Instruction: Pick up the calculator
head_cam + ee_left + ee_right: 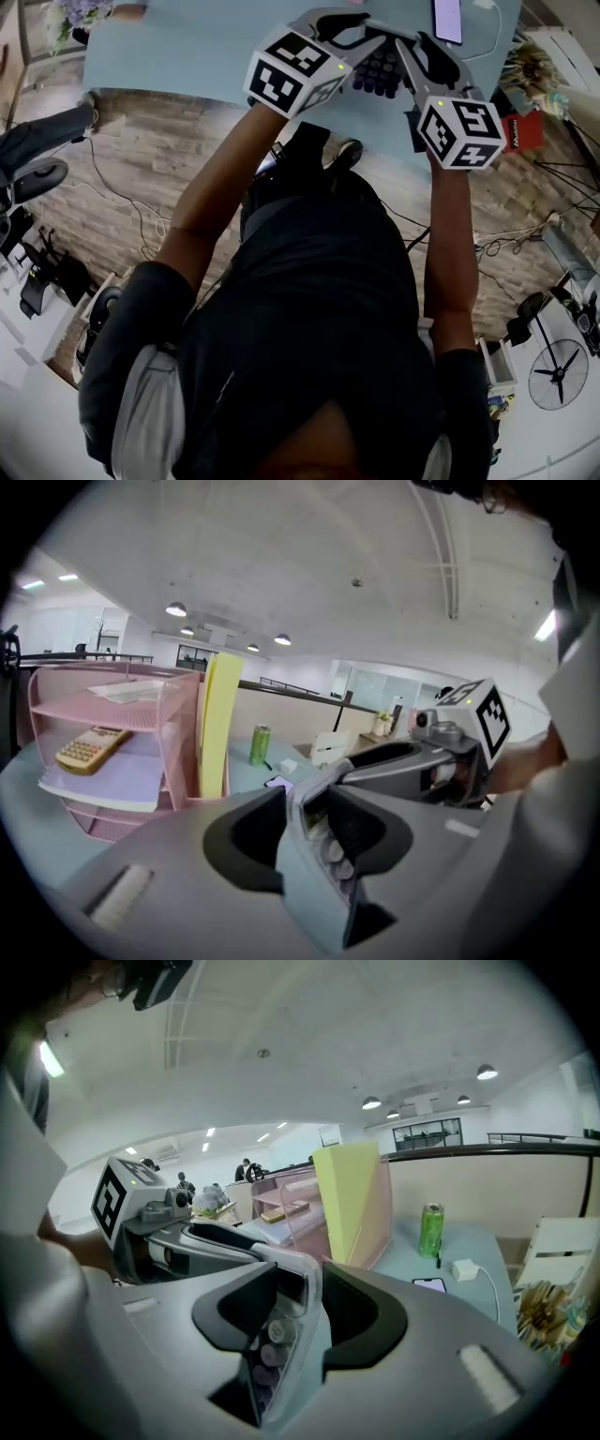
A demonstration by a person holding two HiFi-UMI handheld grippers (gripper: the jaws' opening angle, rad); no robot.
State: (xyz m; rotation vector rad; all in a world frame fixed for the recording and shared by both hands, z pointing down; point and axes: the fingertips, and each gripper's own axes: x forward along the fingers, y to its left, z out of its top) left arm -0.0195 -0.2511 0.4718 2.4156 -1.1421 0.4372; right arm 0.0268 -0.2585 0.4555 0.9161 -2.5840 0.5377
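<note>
A grey calculator (380, 71) with round dark purple keys is held above the light blue table (187, 47), clamped from both sides. My left gripper (364, 36) is shut on it from the left and my right gripper (410, 52) from the right. In the left gripper view the calculator (330, 853) stands edge-on between the jaws of the left gripper (314, 803), with the right gripper's body (412, 761) just beyond. In the right gripper view the right gripper (292, 1305) pinches the calculator (270, 1342) likewise. A second, beige calculator (91, 747) lies on a pink shelf.
A pink mesh tray rack (173, 733) and an upright yellow folder (217, 724) stand on the table. Behind them are a green can (431, 1230), a phone (429, 1284) and a white charger (464, 1269) with its cable. Below the table edge are wooden floor and cables.
</note>
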